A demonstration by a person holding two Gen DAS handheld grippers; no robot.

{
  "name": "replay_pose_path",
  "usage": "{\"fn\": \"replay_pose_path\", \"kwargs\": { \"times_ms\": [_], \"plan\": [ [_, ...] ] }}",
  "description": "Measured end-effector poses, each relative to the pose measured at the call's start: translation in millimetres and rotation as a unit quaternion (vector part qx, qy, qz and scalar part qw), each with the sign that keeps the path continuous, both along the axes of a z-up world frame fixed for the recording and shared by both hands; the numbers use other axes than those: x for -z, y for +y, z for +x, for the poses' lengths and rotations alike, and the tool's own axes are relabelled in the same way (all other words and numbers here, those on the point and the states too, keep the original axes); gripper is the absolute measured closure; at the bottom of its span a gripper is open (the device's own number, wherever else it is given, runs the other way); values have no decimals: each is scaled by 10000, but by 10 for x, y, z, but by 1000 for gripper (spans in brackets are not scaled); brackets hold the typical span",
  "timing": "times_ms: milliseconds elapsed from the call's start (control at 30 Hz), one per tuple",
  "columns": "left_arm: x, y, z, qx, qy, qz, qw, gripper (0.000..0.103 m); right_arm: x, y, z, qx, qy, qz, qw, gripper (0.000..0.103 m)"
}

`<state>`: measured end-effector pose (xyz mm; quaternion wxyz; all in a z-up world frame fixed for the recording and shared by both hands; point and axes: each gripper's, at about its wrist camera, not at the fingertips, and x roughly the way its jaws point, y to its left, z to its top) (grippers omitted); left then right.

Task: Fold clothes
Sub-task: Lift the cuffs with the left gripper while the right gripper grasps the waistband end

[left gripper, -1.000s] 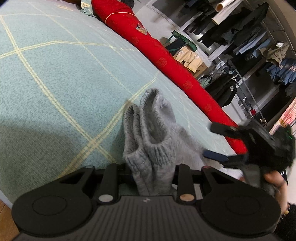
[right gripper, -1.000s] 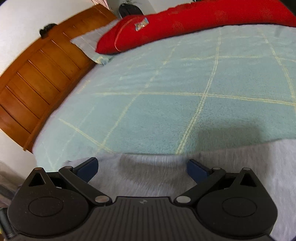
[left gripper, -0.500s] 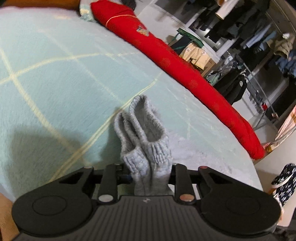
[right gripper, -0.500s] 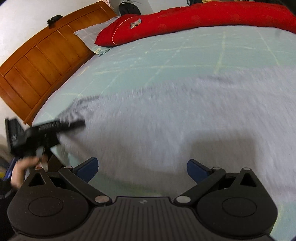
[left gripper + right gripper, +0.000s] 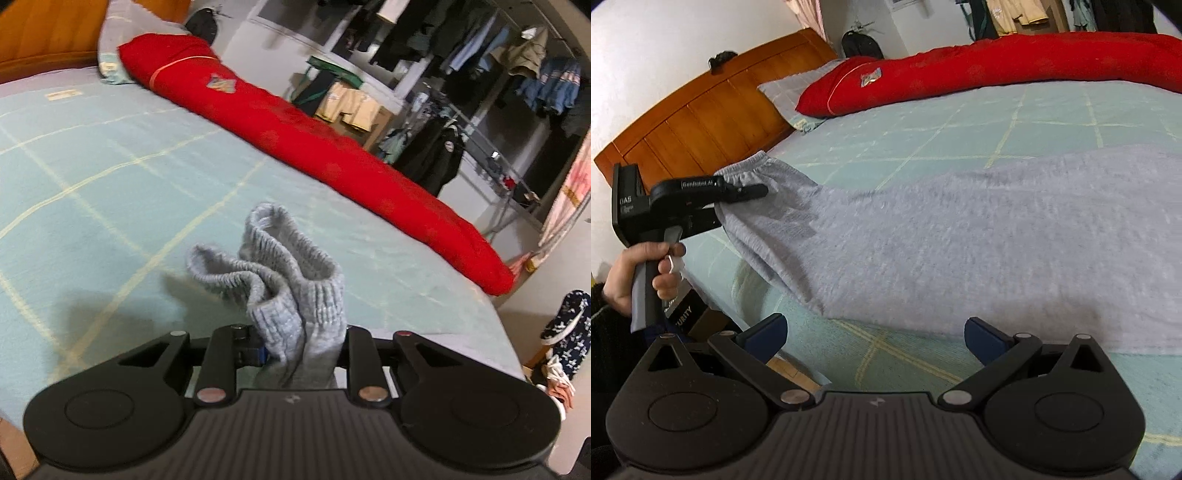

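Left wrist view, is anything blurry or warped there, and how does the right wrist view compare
Left wrist view: the grey garment in the left gripper is fairly sharp, the red bolster and hanging clothes are soft and bowed by the fisheye. Right wrist view: evenly lit, garment nap smeared, wooden headboard curved.

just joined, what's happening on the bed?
A person is folding grey sweatpants on a bed. The left gripper is shut on the ribbed cuffs, holding them lifted off the bed while the rest lies spread flat. The right gripper is open and holds nothing, hovering at the near edge of the fabric. A red quilt lies along the far side.
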<state>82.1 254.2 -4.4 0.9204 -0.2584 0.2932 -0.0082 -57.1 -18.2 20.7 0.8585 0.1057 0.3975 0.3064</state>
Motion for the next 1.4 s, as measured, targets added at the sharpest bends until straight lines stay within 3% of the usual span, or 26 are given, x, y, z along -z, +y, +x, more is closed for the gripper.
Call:
{"fn": "replay_pose_path", "kwargs": {
  "times_ms": [333,700,967,1233,1400],
  "plan": [
    [-244,-584,257,528,-160,-81,9984,83,-58,-430,-135,310,-120,184,9993,0],
    [-329,-1219,499,952,-114,156,9953,83,20,-814,-184,630,-98,434,9970,0],
    [-106,-1687,663,1269,165,515,9904,83,71,-1066,-212,926,-42,568,9941,0],
    [333,-2116,806,1524,560,832,9832,81,140,-1113,-210,1004,57,518,9936,0],
    [629,-2247,834,1757,887,827,9769,70,141,-1145,-213,1090,65,443,9930,0]
  ]
}}
